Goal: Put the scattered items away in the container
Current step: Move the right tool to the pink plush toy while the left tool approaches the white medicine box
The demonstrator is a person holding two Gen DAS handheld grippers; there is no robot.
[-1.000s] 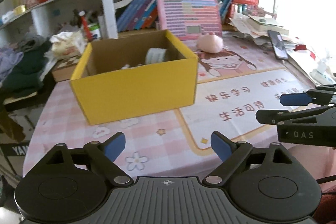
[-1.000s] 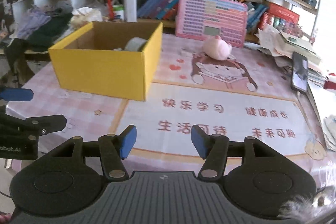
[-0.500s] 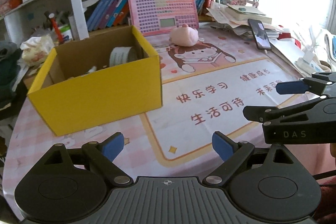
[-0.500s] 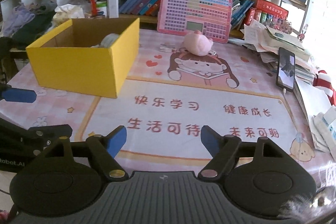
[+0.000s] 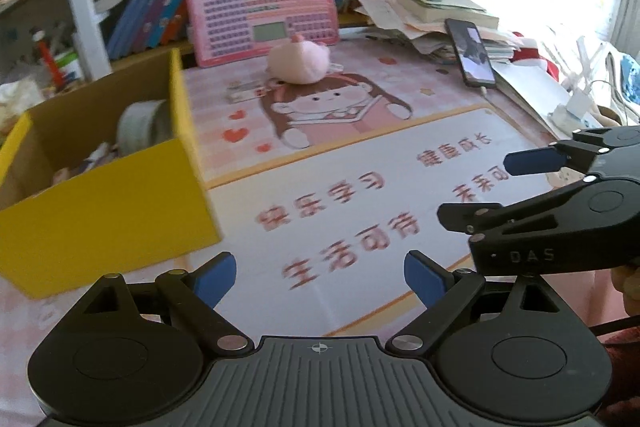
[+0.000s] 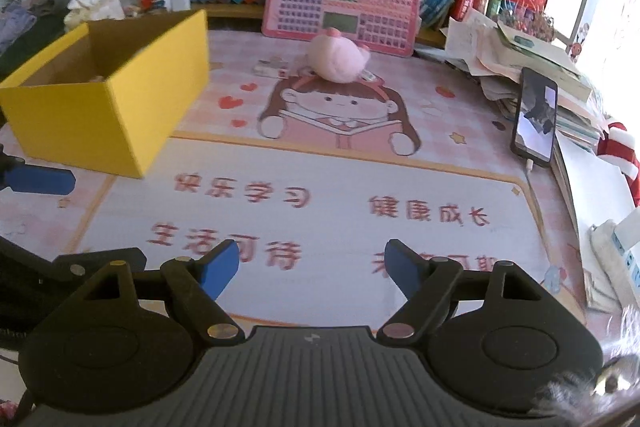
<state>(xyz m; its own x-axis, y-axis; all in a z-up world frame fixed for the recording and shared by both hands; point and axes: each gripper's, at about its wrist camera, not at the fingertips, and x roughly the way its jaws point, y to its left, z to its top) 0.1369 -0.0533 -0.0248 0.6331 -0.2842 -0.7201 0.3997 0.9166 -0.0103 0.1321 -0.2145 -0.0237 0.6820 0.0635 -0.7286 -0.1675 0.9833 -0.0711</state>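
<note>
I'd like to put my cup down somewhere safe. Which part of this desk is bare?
The printed mat is bare between the yellow box and the phone. It is crowded further back around the pink plush and by the paper pile on the right.

The left gripper (image 5: 320,277) sits at six o'clock, jaws wide apart with nothing between them, above the pink mat (image 5: 360,155). The yellow box (image 5: 104,211) lies at nine o'clock, a tape roll (image 5: 140,127) inside. A pink plush (image 5: 298,61) rests at twelve o'clock, a phone (image 5: 472,53) at two. The right gripper (image 5: 516,187) enters at three o'clock, jaws opening, empty.
</note>
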